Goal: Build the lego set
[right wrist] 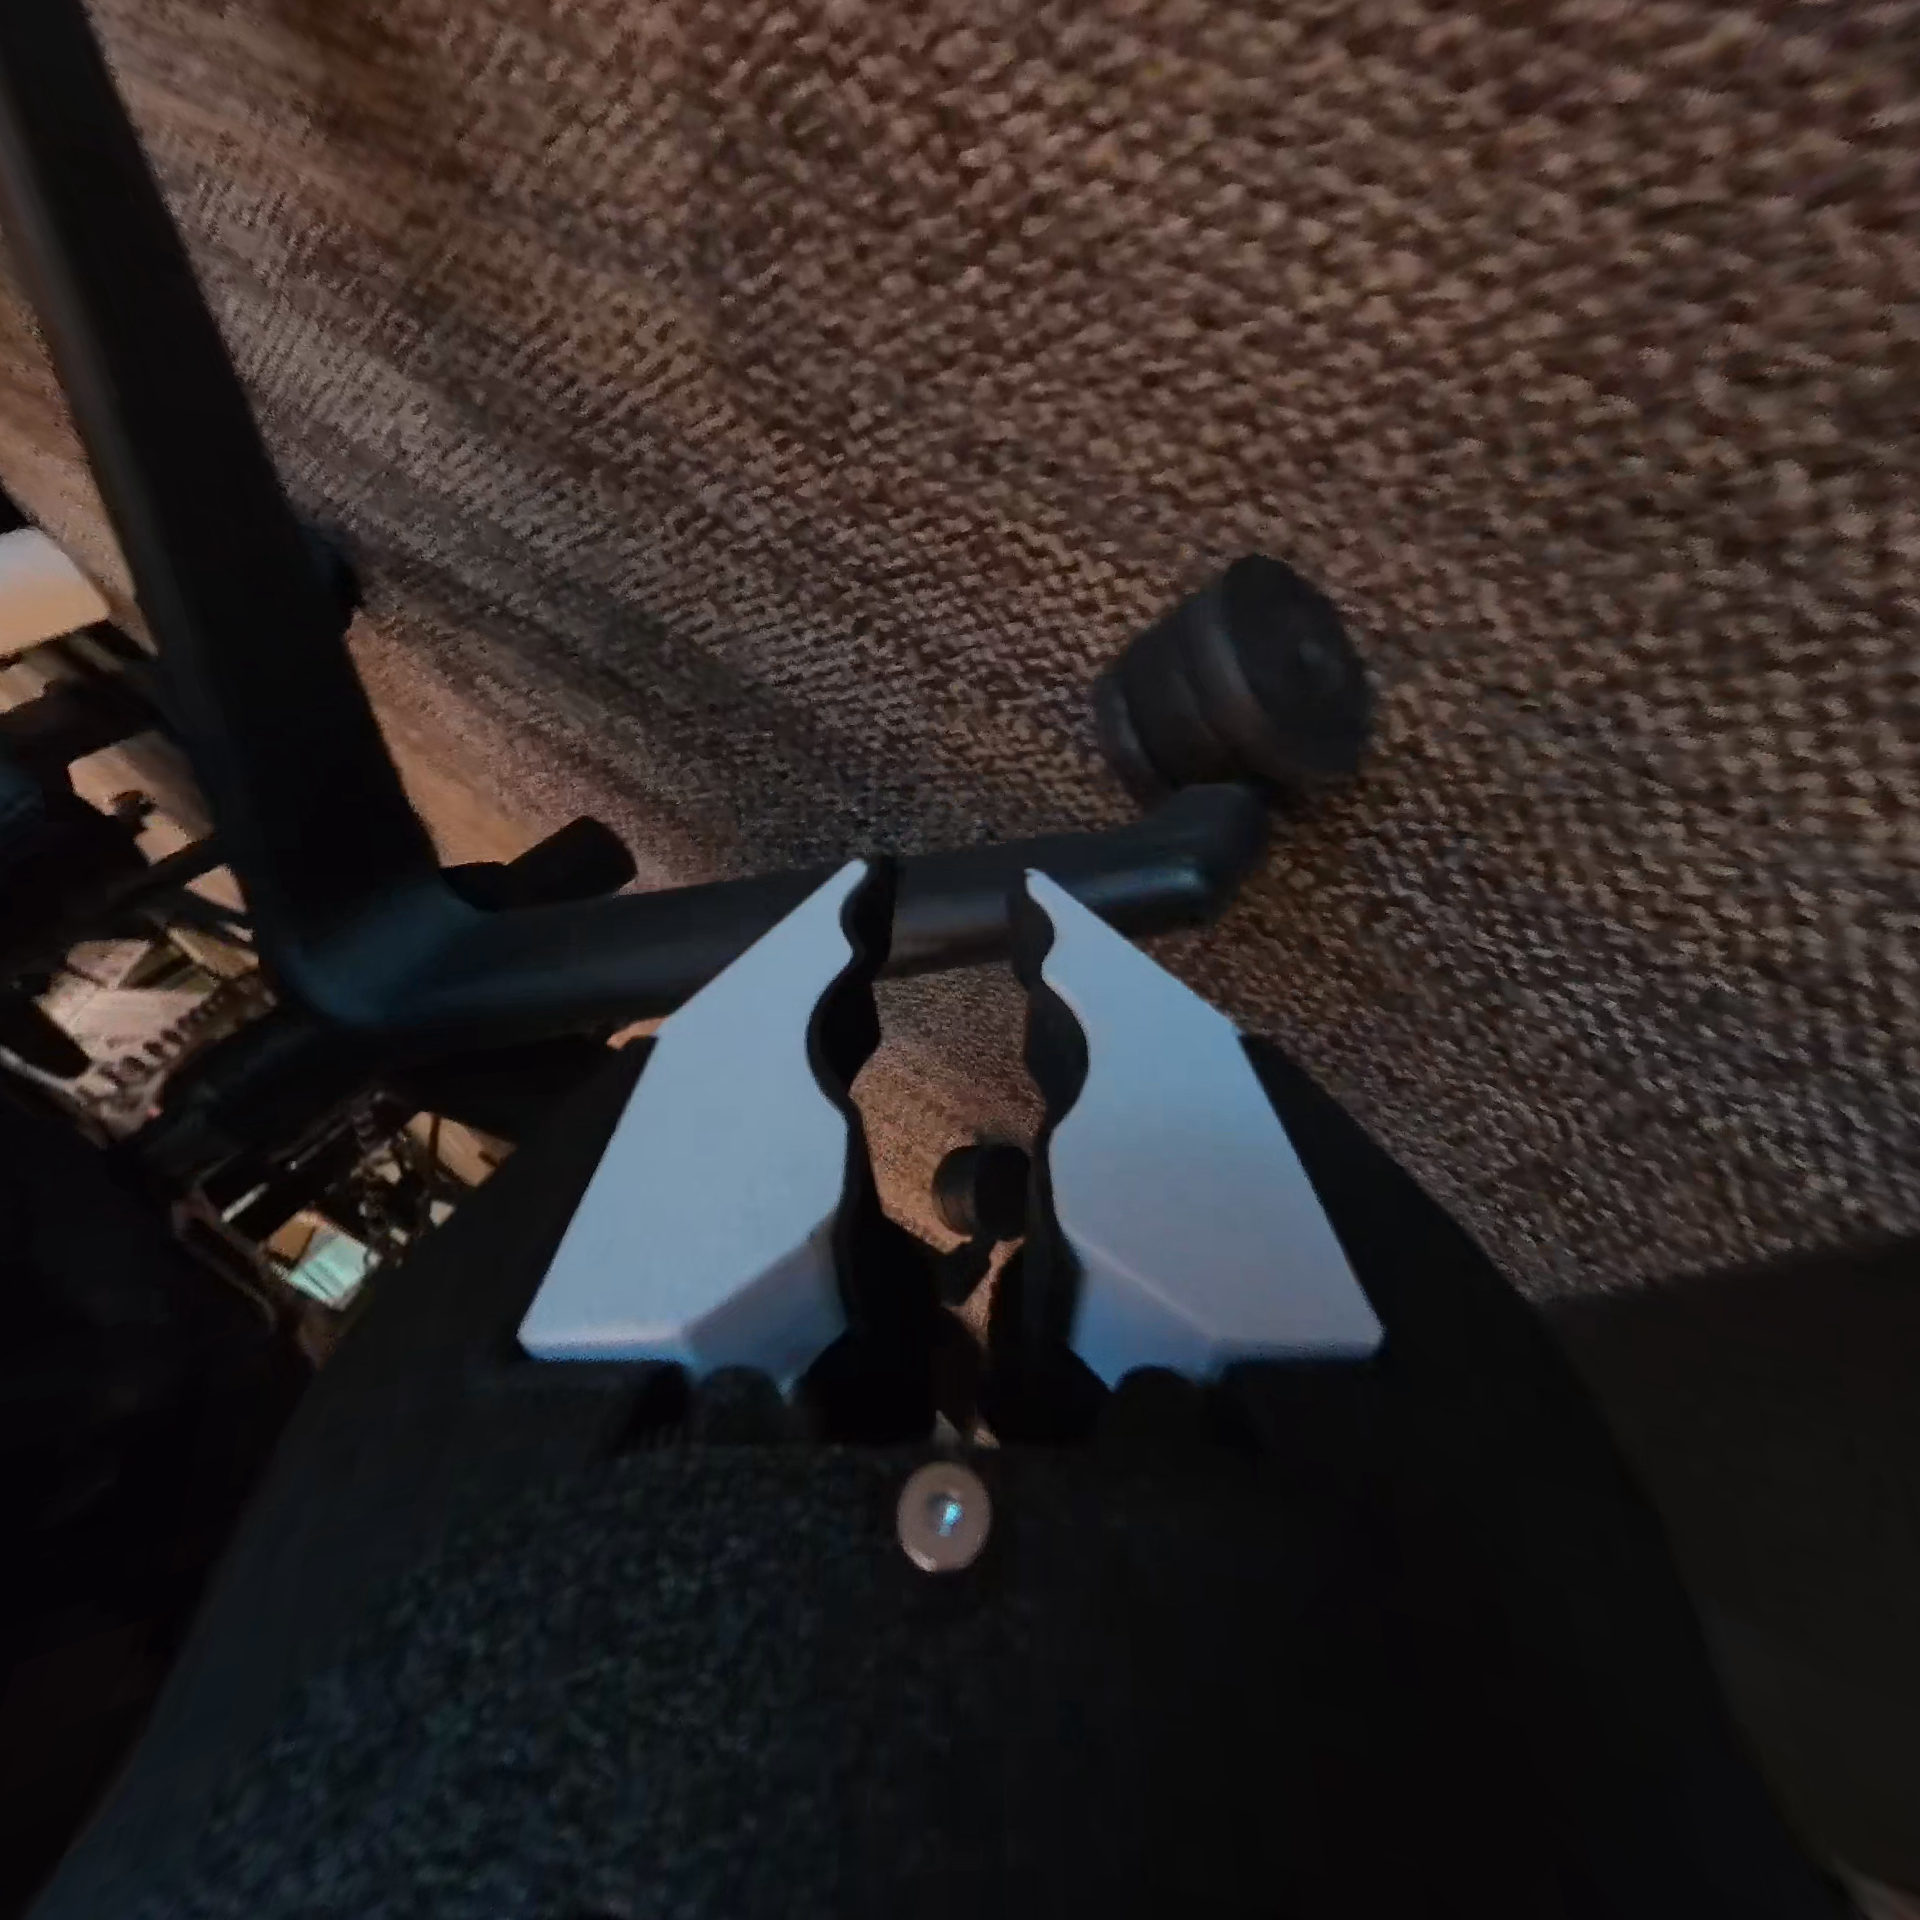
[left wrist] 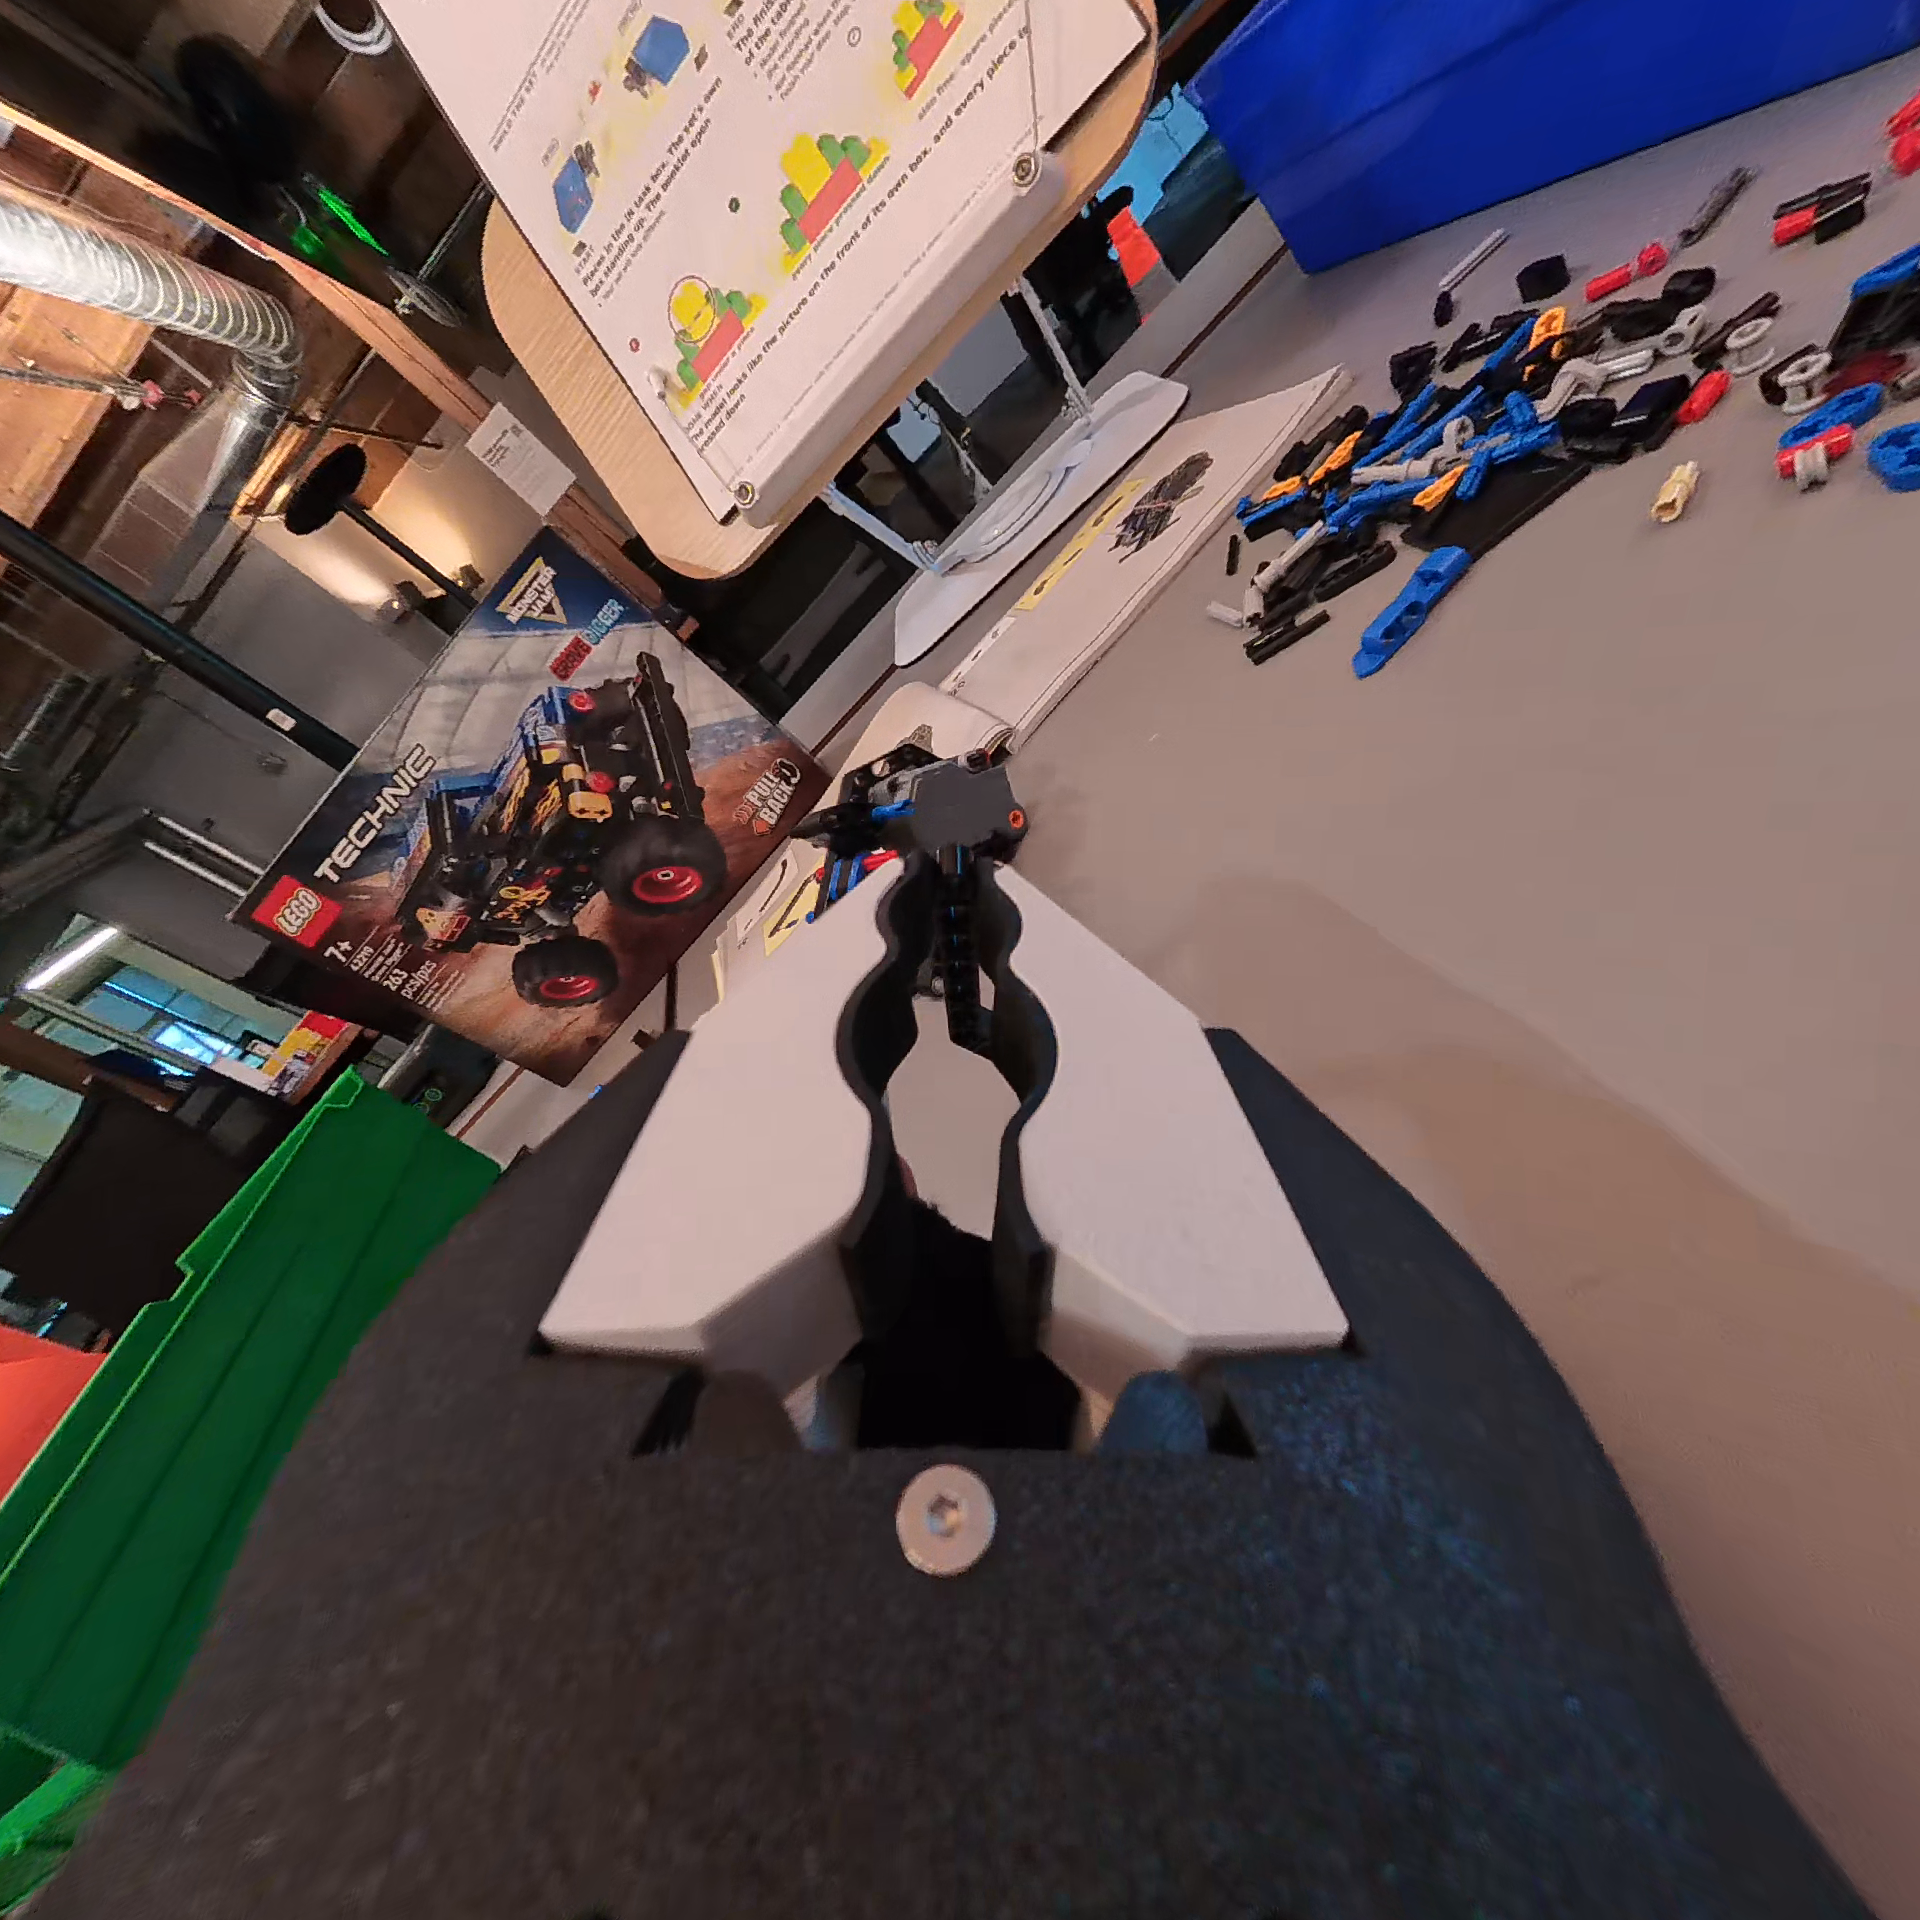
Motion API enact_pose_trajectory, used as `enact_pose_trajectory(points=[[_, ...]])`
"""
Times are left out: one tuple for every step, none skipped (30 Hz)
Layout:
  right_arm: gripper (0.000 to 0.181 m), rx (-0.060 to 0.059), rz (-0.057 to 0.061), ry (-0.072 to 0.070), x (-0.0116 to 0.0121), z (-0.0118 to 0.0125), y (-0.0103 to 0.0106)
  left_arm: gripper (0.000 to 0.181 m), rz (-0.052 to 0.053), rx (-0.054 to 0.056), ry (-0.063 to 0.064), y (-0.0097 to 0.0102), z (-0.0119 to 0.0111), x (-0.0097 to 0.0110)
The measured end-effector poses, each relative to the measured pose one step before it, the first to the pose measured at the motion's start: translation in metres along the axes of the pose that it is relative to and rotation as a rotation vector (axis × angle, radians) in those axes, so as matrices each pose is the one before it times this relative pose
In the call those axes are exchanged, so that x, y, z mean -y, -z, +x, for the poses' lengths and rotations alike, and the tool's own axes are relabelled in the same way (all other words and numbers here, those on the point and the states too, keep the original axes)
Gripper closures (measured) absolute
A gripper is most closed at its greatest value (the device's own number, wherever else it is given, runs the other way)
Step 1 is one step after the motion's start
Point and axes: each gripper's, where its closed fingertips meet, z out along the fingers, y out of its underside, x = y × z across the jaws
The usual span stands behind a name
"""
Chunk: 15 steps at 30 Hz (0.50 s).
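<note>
My left gripper (left wrist: 943, 883) is shut on a black studded beam (left wrist: 961, 966) of a partly built lego model (left wrist: 935, 805). The model is black, blue and grey with an orange pin, and I hold it tilted just above the grey table (left wrist: 1455, 935). A pile of loose blue, black, red and grey pieces (left wrist: 1507, 436) lies at the upper right. My right gripper (right wrist: 951, 883) is open and points down at brown carpet (right wrist: 1143, 364) below the table. A small dark round piece (right wrist: 977, 1184) shows between its fingers, close to the right one; I cannot tell whether it touches the finger.
The lego box (left wrist: 520, 831) stands at the left. An instruction booklet (left wrist: 1122, 561) lies beyond the model, by a white stand with a sign board (left wrist: 779, 208). A blue bin (left wrist: 1507, 104) sits far right and a green bin (left wrist: 208, 1351) near left. A black frame bar (right wrist: 623, 935) and round foot (right wrist: 1236, 675) rest on the carpet. Left tips to right tips: about 135 cm.
</note>
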Motion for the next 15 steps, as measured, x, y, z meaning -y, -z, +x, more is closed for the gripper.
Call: enact_pose_trajectory(points=[[0.16,0.0101,-0.0126,0.0192,-0.00112,-0.00626,-0.00322,0.175,-0.003,0.0034,-0.006,-0.00021,0.00027,-0.00025],[0.16,0.0076,-0.0124,0.0179,-0.00083,-0.00485,-0.00289,0.175,-0.0027,0.0009,-0.0026,-0.00018,0.00014,-0.00033],[0.16,0.0058,-0.0095,0.0122,0.0003,-0.00377,-0.00235,0.175,-0.0013,0.0013,0.0002,-0.0002,-0.00014,-0.00012],[0.16,0.0063,-0.003,0.0031,0.00173,-0.0029,-0.00167,0.175,-0.0012,0.0019,0.0011,-0.00014,-0.00038,-0.00018],[0.16,0.0063,0.0058,-0.0067,0.00351,-0.00233,-0.00097,0.175,-0.0026,-0.0032,-0.0002,-0.00041,0.00053,-0.00031],[0.16,0.0084,0.0153,-0.0155,0.00523,-0.00229,-0.00042,0.175,0.0005,-0.0049,-0.0018,-0.00043,0.00094,0.00007],[0.16,0.0116,0.0201,-0.0229,0.00656,-0.00255,-0.00003,0.175,0.0022,-0.0035,-0.0025,-0.00009,0.00083,0.00048],[0.16,0.0156,0.022,-0.0252,0.00755,-0.00367,0.00026,0.175,0.0013,-0.0002,-0.003,0.00025,0.00024,0.00023],[0.16,0.0169,0.0208,-0.0193,0.008,-0.00453,0.00035,0.175,0.0013,-0.0006,-0.0021,0.00012,0.00035,0.00012],[0.16,0.0134,0.016,-0.0063,0.00808,-0.0051,0.00062,0.175,0.0006,-0.0003,0.0004,0.00007,0.0,0.00014],[0.16,0.0079,0.0104,0.0098,0.00804,-0.00543,0.00077,0.175,-0.0017,0.0036,0.002,-0.0001,-0.00057,-0.00026],[0.16,0.006,0.0029,0.0231,0.00777,-0.00611,0.00058,0.175,-0.0019,0.0038,-0.0001,-0.00017,-0.00046,-0.00028],[0.16,0.0037,-0.0031,0.0338,0.00752,-0.00632,0.00049,0.175,-0.0021,0.0038,-0.004,-0.00012,-0.00008,-0.00027],[0.16,0.0,-0.0068,0.0419,0.00761,-0.00609,0.0001,0.175,-0.0024,0.0029,-0.0086,-0.00015,0.00056,-0.00033],[0.16,-0.0019,-0.0084,0.047,0.00828,-0.0059,0.00009,0.175,-0.0017,0.003,-0.012,0.00003,0.0008,-0.0002]])
